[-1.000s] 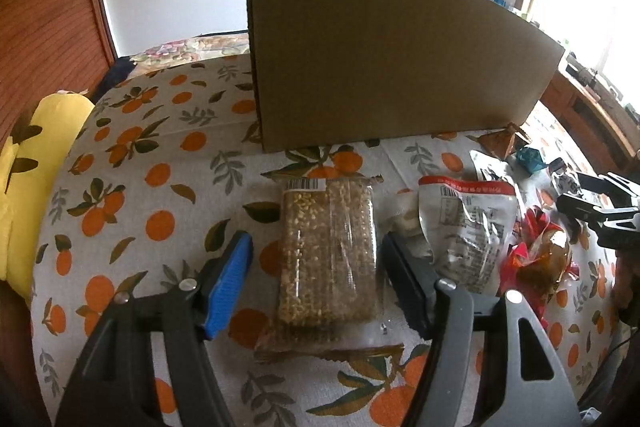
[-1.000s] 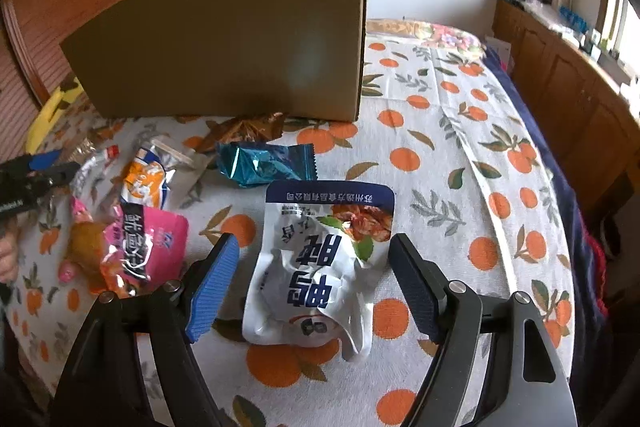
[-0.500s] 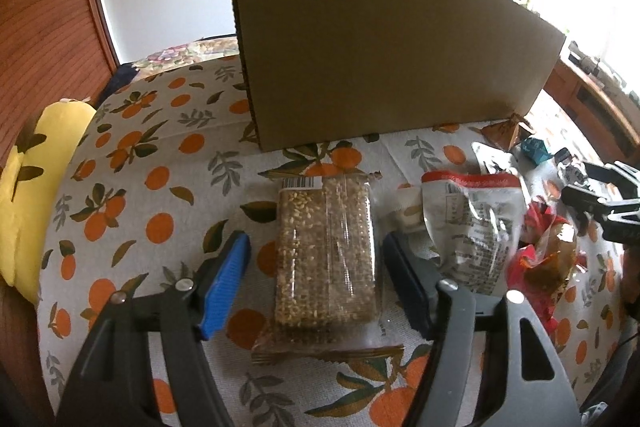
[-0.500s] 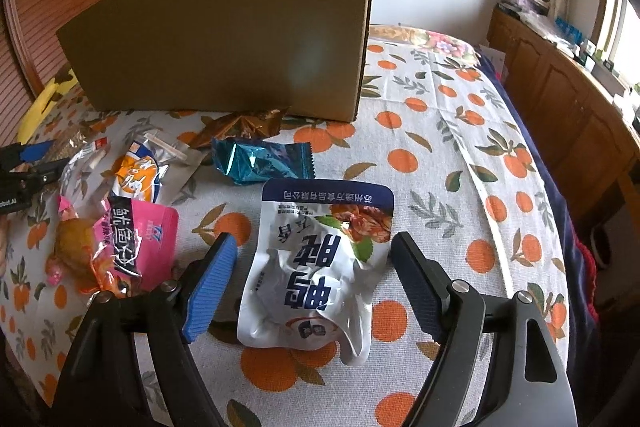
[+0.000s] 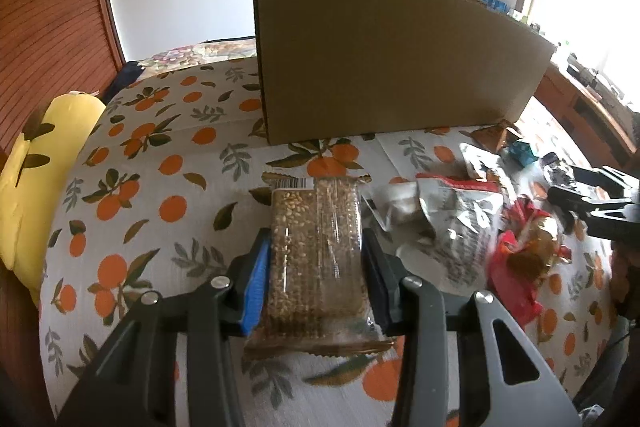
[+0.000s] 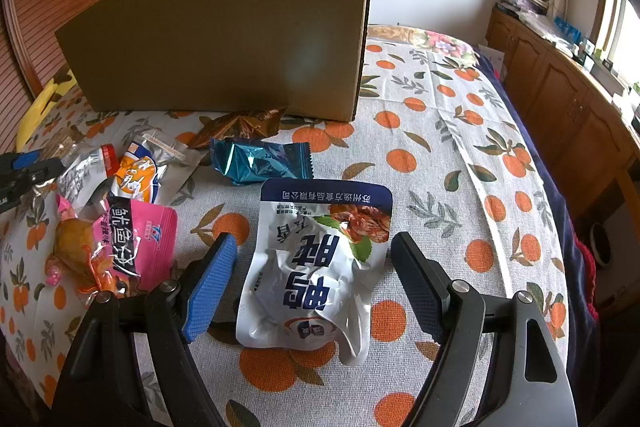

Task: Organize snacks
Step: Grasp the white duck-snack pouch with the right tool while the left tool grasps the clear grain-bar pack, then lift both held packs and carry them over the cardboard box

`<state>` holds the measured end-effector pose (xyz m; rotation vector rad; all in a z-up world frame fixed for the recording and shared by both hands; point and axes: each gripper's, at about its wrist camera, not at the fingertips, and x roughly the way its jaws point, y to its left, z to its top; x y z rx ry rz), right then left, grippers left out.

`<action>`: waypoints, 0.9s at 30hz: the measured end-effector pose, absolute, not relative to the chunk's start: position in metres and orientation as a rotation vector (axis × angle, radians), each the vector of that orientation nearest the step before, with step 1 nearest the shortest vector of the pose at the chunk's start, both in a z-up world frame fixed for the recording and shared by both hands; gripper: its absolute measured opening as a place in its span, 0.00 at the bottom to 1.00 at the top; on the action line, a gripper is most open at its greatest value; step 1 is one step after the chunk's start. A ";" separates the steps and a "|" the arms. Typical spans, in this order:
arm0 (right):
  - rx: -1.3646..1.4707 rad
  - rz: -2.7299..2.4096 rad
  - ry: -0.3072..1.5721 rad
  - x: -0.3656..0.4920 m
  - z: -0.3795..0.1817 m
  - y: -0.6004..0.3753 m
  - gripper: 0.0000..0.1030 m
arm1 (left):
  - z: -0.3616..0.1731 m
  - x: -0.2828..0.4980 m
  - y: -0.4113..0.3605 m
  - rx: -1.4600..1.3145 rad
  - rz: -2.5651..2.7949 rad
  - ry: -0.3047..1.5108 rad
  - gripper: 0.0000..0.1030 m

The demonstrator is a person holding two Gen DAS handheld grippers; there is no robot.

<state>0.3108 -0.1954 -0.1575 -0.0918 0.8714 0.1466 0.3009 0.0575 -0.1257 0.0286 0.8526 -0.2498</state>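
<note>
— Two claws, so left first: what's it on?

— The left gripper point(image 5: 316, 275) is narrowing, its jaws closing on a clear pack of grain bars point(image 5: 316, 251) that lies flat on the orange-print cloth point(image 5: 132, 195). The blue pad and the black pad sit against the pack's long sides.

— Any writing on it?

— A barcode strip at its far end; too small to read.

— And the right one?

— The right gripper point(image 6: 314, 283) stands wide, jaws apart on either side of a white-and-navy pouch point(image 6: 316, 267), touching neither edge. Large navy Chinese characters run across it, seen upside down, with a picture of brown meat.

— Anything else readable?

— Left of it, a pink packet point(image 6: 140, 231) with white Chinese characters on a black band, an orange-and-white packet point(image 6: 136, 179), then a teal foil wrapper point(image 6: 256, 163). Beyond them stands the cardboard box point(image 6: 224, 35), its near wall plain.
</note>
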 end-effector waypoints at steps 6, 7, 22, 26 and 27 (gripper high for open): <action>-0.092 0.146 0.871 0.311 -0.158 -0.195 0.79 | -0.109 0.279 0.057 0.001 -0.260 0.816 0.40; -0.092 0.146 0.871 0.311 -0.158 -0.195 0.78 | -0.108 0.276 0.056 -0.001 -0.264 0.812 0.40; -0.085 0.161 0.857 0.293 -0.139 -0.201 0.60 | -0.084 0.234 0.039 0.020 -0.309 0.761 0.40; -0.091 0.175 0.826 0.282 -0.123 -0.198 0.60 | -0.074 0.224 0.038 0.023 -0.310 0.739 0.40; -0.092 0.180 0.815 0.277 -0.118 -0.197 0.60 | -0.071 0.221 0.038 0.024 -0.310 0.732 0.40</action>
